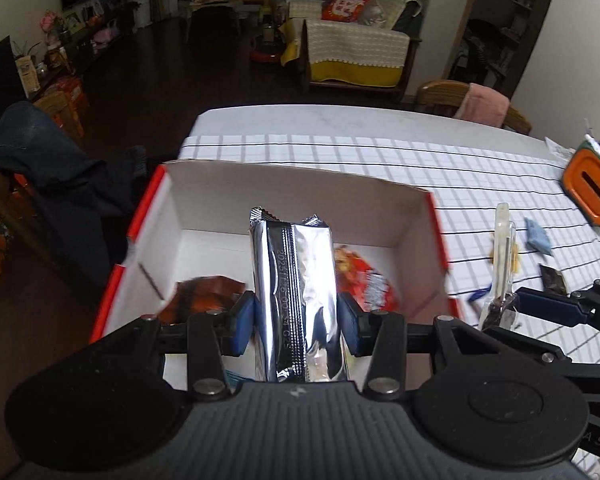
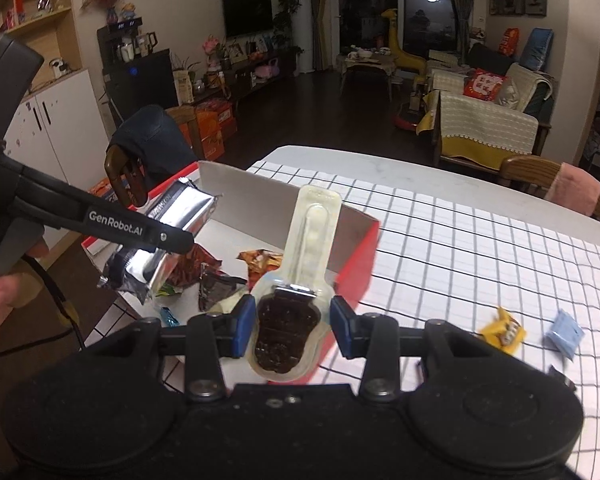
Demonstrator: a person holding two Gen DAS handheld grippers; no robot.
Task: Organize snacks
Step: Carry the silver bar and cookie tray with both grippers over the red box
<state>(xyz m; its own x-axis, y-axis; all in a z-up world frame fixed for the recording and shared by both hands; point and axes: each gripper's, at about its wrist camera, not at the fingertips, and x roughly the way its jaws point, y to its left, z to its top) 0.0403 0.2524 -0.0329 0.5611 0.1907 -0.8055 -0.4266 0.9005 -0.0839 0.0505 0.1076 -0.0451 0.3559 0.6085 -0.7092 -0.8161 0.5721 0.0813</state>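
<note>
Left wrist view: over the red-and-white box [image 1: 416,216] on the checked tabletop [image 1: 460,168], my left tool [image 1: 296,320] clamps a silver foil packet [image 1: 292,272] at mid-length; it looks light, slick and crushable. My right tool [image 2: 294,324] pinches a clear blister snack [image 2: 300,272] at its dark, wider end: stiff, probably brittle.

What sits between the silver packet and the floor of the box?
Nothing visible. The left gripper holds the silver packet over the open box, with bare floor ahead and wrappers at either side.
</note>
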